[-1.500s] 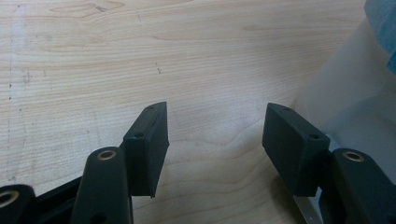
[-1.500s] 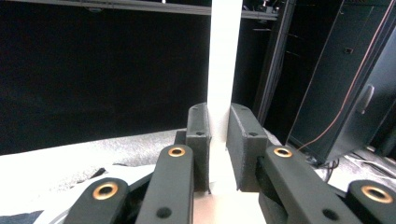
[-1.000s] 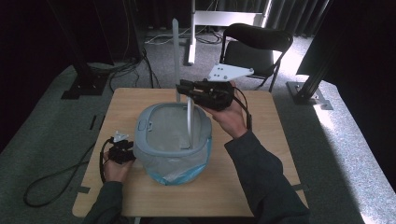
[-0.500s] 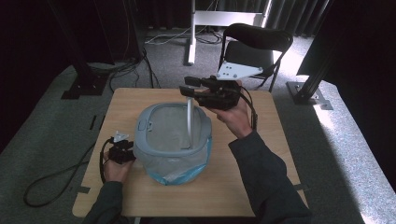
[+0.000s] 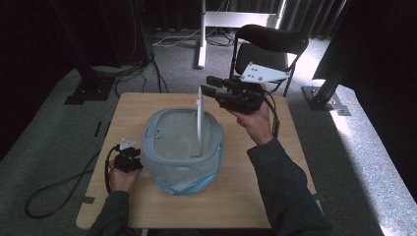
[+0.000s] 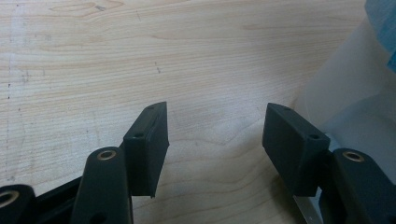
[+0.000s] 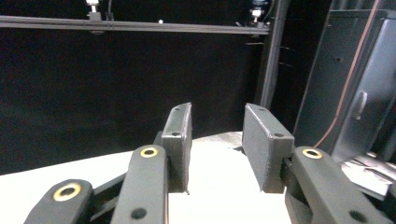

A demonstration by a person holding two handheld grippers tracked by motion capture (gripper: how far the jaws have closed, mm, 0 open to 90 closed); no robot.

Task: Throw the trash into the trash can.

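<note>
A grey bin [image 5: 160, 130] lined with a clear and blue plastic bag [image 5: 189, 174] stands on the wooden table [image 5: 255, 196]. A flat white panel [image 5: 199, 123] stands upright inside it, its foot on the bin's floor. My right gripper [image 5: 209, 88] hovers at the panel's top edge. In the right gripper view its jaws [image 7: 217, 135] stand apart, with the white panel [image 7: 215, 186] lying below and between them. My left gripper [image 5: 135, 156] rests on the table against the bin's left side. It is open [image 6: 215, 135] over bare wood, with the bag [image 6: 355, 88] just to its right.
A black chair [image 5: 270, 49] stands behind the table's far edge, with a white stand [image 5: 202, 34] to its left. A cable [image 5: 54, 191] trails from the left gripper over the grey floor. Bare tabletop [image 6: 140, 56] lies left of and in front of the bin.
The right gripper has shifted a little to the right above the bin, and the white panel now reaches less high than it did a second ago. The left hand has stayed put.
</note>
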